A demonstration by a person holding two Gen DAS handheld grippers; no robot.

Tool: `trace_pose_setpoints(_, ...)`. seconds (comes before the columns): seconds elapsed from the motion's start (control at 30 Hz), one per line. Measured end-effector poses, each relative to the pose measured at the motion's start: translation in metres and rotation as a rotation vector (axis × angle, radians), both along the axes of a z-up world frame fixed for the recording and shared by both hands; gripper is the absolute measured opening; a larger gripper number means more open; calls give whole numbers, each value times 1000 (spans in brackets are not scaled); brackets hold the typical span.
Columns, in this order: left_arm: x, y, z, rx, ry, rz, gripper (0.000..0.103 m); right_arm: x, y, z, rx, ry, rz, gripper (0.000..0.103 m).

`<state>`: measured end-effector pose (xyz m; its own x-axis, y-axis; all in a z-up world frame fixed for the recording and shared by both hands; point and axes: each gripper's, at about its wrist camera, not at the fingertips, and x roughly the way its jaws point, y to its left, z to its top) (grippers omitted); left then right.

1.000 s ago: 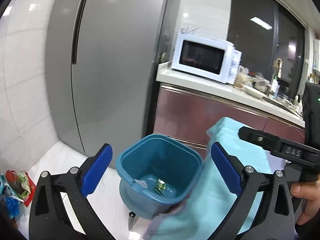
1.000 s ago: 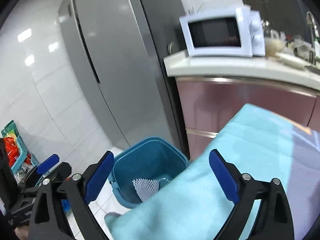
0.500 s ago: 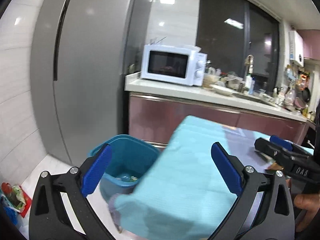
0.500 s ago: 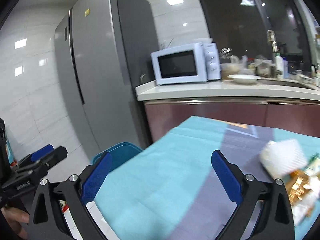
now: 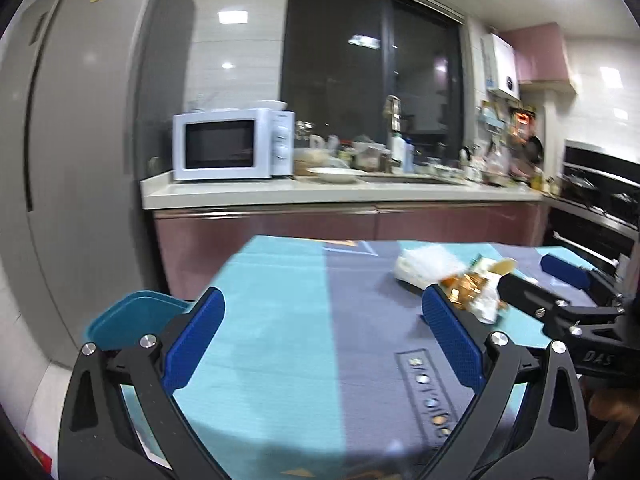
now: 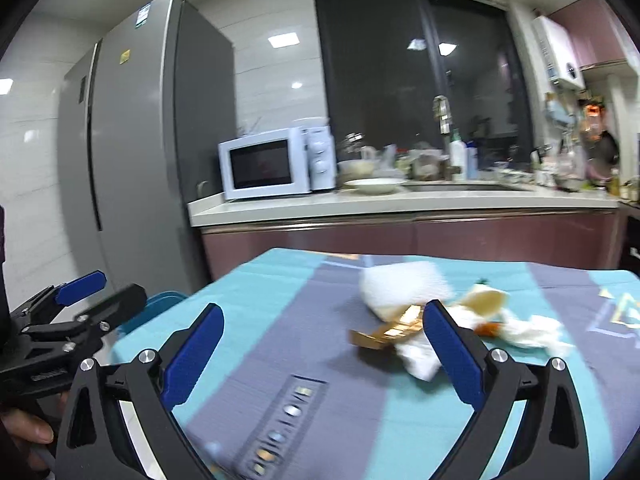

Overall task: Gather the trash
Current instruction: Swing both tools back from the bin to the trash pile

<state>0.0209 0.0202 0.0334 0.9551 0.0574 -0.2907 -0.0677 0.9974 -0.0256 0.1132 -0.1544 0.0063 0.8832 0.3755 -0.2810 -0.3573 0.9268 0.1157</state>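
A pile of trash lies on the table's blue and grey cloth (image 5: 288, 320): a white foam net (image 6: 404, 286), a gold wrapper (image 6: 390, 332), crumpled white paper (image 6: 418, 354) and a torn packet (image 6: 486, 304). The pile also shows in the left wrist view (image 5: 456, 280). A teal bin (image 5: 132, 320) stands on the floor off the table's left edge; only a sliver of its rim (image 6: 164, 300) shows in the right wrist view. My left gripper (image 5: 320, 340) is open and empty above the cloth. My right gripper (image 6: 320, 350) is open and empty, just short of the pile.
A grey fridge (image 6: 132, 152) stands at the left. A counter (image 5: 340, 192) behind the table carries a white microwave (image 5: 232, 144), dishes and bottles. A dark oven (image 5: 600, 216) is at the right.
Both grippers swung up and to the right, away from the teal bin and over the table. The trash pile came into view ahead of them. Both stayed open.
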Motion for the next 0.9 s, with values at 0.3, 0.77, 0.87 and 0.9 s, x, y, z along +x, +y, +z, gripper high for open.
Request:
trace_pose_setpoints(0.3, 4, -51, -10, 4, -6, -105, 97, -29, -52, -10, -6, -18, -190, 96)
trace_pose_setpoints(0.77, 41, -73, -22, 24, 14, -199, 97, -33, -97, -28, -35, 17, -366, 96)
trace_pose_setpoints(0.87, 52, -78, -26, 48, 31, -210, 97, -26, -101, -29, -42, 29, -371, 96)
trace_pose_setpoints(0.9, 57, -80, -28, 60, 35, -216, 97, -23, -103, -30, -42, 33, -375, 96)
